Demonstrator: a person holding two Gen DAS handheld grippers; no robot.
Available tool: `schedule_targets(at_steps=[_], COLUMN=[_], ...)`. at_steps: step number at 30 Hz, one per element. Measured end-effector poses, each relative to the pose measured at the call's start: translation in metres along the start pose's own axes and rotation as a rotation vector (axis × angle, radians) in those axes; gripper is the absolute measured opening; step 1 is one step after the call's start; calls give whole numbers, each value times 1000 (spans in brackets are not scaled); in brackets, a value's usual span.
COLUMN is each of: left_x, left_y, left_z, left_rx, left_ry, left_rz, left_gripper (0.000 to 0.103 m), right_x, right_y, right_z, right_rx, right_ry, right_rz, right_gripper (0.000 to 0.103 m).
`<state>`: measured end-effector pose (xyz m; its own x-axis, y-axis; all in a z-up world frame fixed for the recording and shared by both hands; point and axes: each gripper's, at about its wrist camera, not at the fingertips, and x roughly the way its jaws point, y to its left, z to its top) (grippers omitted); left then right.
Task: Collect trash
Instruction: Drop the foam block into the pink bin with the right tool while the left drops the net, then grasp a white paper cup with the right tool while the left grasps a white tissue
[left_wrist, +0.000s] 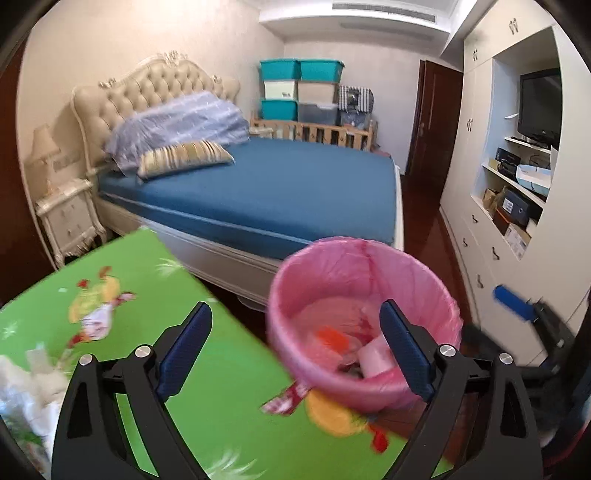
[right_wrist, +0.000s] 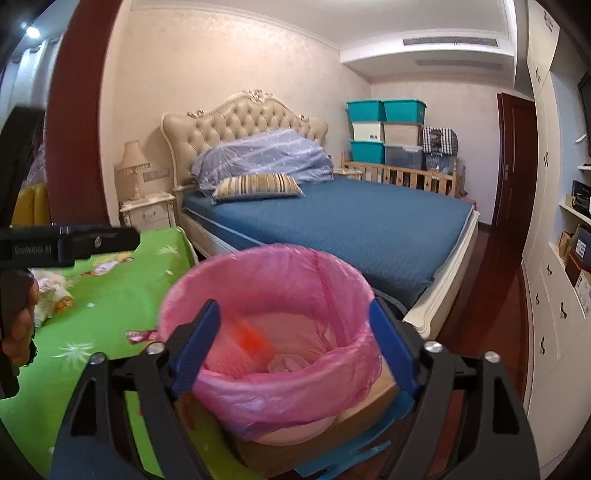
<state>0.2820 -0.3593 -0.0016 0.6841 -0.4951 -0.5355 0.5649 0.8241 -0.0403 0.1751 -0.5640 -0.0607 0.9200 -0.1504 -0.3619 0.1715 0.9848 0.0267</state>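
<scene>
Both tongs, left and right, gape wide, empty, over pink-lined bin.

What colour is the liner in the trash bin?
Pink, a translucent plastic liner folded over the bin's rim; clearest in the right wrist view.

You see a thin, shiny pink plastic bag lining the bin, and a smooth green surface.
</scene>
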Motion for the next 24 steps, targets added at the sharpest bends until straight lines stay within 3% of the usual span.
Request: schedule_targets(at_steps=[4, 6, 11, 14, 16, 18, 20, 24], left_x=[-53, -78, -155, -193, -217, -239, -255, -293], left_y=[17, 28, 65, 87, 104, 121, 136, 179], left_z=[-19, -30, -68, -93, -114, -137, -153, -190], left_rx=[31, 22, -29, -46, -37, -10, -5, -88], left_ry=[-92, -115, -192, -200, -182, -153, -139, -103], left_rz=[71, 90, 136, 168, 260, 399, 467, 568], left_gripper=[91, 97, 96, 96, 96, 96, 96, 96], right_x=[-32, -46, -69, -77, -79, -78, -78, -73], right_y=[24, 46, 94, 126, 151, 188, 219, 276], right_z=[7, 15, 20, 23, 22, 20, 14, 6], right_rx=[-26, -51, -57, -14, -22, -61, -85, -110], right_ry=[-56, -72, -74, -51, -33, -1, 14, 63], right_rz=[23, 59, 101, 168, 220, 261, 302, 396], right_gripper=[98, 98, 98, 98, 98, 98, 98, 98])
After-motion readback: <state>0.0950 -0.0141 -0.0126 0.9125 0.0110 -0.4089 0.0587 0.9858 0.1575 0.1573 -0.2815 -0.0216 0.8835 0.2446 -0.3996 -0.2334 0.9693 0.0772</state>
